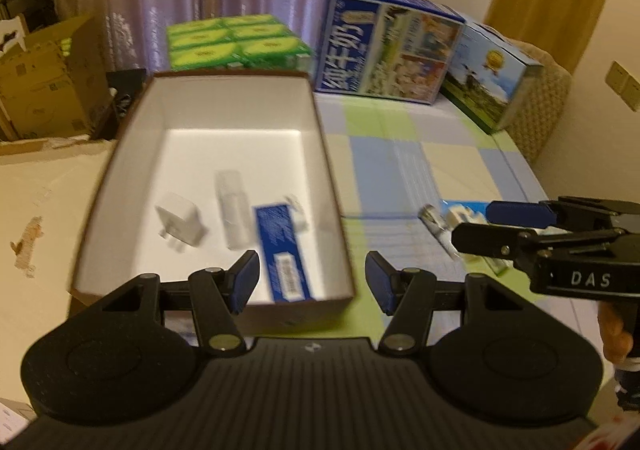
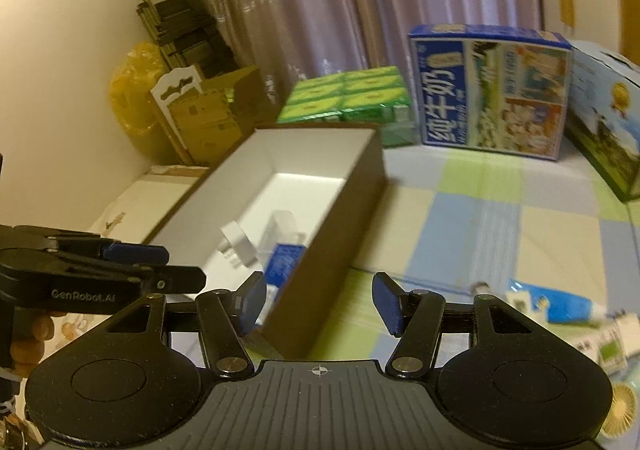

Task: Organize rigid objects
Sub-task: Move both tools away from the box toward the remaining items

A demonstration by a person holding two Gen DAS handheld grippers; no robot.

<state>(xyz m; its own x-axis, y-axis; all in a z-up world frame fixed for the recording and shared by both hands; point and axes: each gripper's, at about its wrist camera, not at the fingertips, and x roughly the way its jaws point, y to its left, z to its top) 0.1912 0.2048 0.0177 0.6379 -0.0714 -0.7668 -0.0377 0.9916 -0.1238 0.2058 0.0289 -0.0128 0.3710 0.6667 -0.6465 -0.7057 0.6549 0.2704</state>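
Observation:
A brown box with a white inside stands on the checked tablecloth. In it lie a white plug adapter, a white bottle and a blue carton. My left gripper is open and empty over the box's near right corner. My right gripper is open and empty just right of the box. A blue-and-white tube and a small silver item lie on the cloth to the right.
Green cartons and two tall milk boxes stand at the table's back. Cardboard boxes and a yellow bag are off the left edge. More small packets lie at the near right.

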